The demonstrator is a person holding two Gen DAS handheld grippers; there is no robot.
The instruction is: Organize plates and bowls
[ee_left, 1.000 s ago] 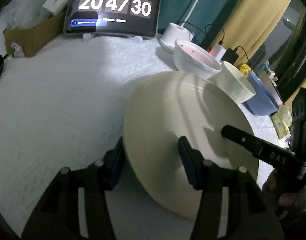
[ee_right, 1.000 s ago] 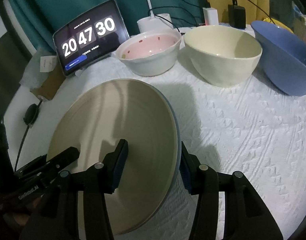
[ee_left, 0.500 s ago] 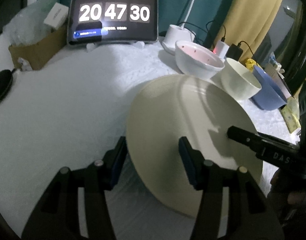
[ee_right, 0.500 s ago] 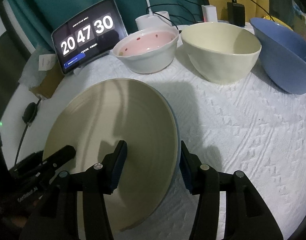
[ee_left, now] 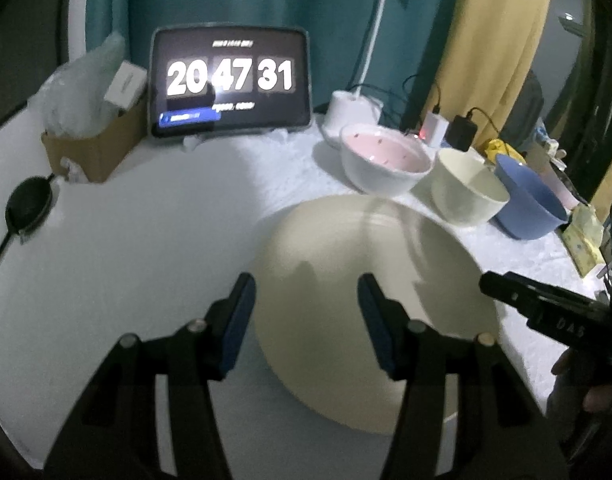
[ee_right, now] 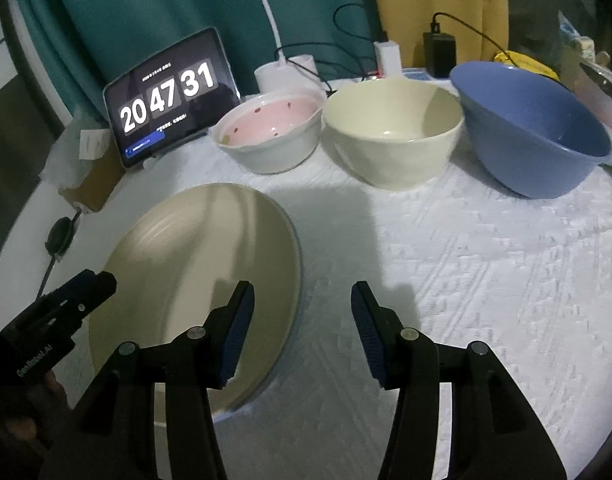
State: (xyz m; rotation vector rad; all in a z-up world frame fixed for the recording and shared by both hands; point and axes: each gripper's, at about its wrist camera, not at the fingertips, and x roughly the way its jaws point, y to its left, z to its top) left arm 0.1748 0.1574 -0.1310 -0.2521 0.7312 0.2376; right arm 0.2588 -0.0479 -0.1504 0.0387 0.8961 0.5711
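White tablecloth (ee_right: 465, 280) bears plate (ee_right: 210, 264), both grippers open-jawed.

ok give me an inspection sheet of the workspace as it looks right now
surface: white textured cloth over the table.
job's things: beige plate lying on the cloth; pink bowl, cream bowl and blue bowl in a row behind it.
clutter: tablet clock, cardboard box, lamp base.
grippers: left gripper open astride the plate's near rim; right gripper open, nothing held.
cables: chargers plugged in behind the bowls.
surroundings: teal and yellow curtains.
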